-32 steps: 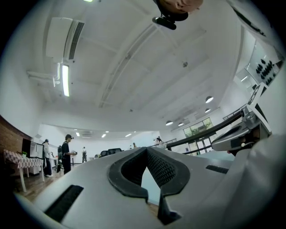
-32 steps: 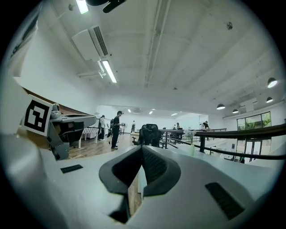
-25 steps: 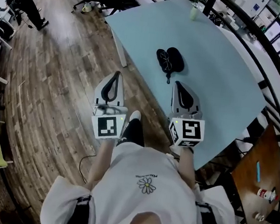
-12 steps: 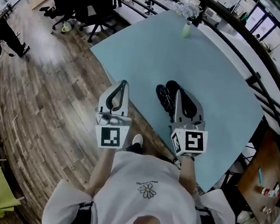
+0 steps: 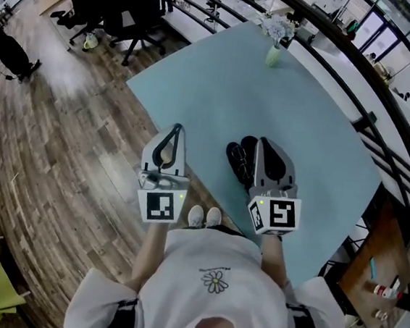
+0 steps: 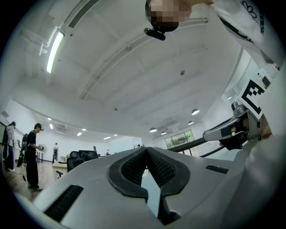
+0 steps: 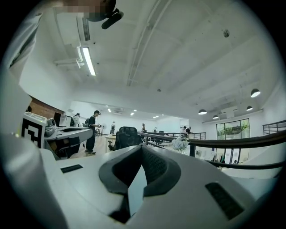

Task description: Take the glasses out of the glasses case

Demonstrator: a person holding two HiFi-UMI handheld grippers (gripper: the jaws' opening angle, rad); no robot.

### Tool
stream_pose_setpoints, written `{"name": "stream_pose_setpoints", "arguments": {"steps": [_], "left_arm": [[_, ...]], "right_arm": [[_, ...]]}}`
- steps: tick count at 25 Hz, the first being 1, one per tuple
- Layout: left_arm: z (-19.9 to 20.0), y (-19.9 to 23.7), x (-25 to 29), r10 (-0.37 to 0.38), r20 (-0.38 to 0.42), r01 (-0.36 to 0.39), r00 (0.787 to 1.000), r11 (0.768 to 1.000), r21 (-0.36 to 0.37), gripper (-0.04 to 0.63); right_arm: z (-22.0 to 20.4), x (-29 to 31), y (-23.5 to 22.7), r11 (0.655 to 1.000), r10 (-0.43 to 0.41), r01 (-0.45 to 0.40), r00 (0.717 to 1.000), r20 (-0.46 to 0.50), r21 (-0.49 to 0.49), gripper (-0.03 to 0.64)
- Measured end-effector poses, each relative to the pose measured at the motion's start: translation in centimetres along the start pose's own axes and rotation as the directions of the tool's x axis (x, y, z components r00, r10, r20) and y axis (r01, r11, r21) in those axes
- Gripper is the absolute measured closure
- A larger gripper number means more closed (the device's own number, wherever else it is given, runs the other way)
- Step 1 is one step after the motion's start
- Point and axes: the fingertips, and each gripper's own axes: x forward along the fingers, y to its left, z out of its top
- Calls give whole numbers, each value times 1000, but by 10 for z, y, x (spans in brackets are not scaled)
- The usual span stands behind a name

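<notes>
A black glasses case [image 5: 238, 156] lies open near the front edge of the light blue table [image 5: 222, 74]; I cannot make out what its two halves hold. In the head view my right gripper [image 5: 263, 141] is held level at the case's right side and covers part of it, jaws shut and empty. My left gripper [image 5: 177, 128] hangs over the table's left edge, left of the case, also shut and empty. Both gripper views look out level across the room, with the fingertips of the left gripper [image 6: 146, 150] and the right gripper [image 7: 142, 147] meeting; the case is not in them.
A small vase of flowers [image 5: 273, 52] stands at the table's far end. A dark curved railing [image 5: 358, 88] runs behind and right of the table. Black office chairs [image 5: 127, 6] stand on the wooden floor at the far left. A brown side table [image 5: 389, 281] is low right.
The person has walked up to the table and both grippers have come forward to the case. The right one now overlaps the case's right side, and both stay shut.
</notes>
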Motion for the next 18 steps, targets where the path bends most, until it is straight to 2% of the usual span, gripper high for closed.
{"name": "stream_pose_setpoints", "arguments": {"steps": [3,8,12,18], "left_arm": [[2,-3,1,15,6,-15,1000,1000,-8,578],[7,-21,6,-2,14,2,1000,1000,-7,578],[7,-40,7,-44,-22,45,999,999,15,578],[7,-50,11,-102,-18,103,995,995,7,578]], "right_arm": [[1,4,0,1000,22,-22,1000,14,2,607],[-1,4,-6,999,43,-43,999,27,-7,607],[-1,-1,-14,999,30,-31,998,50,28,607],[-8,-6,-22,996,0,-5,998,56,92,607]]}}
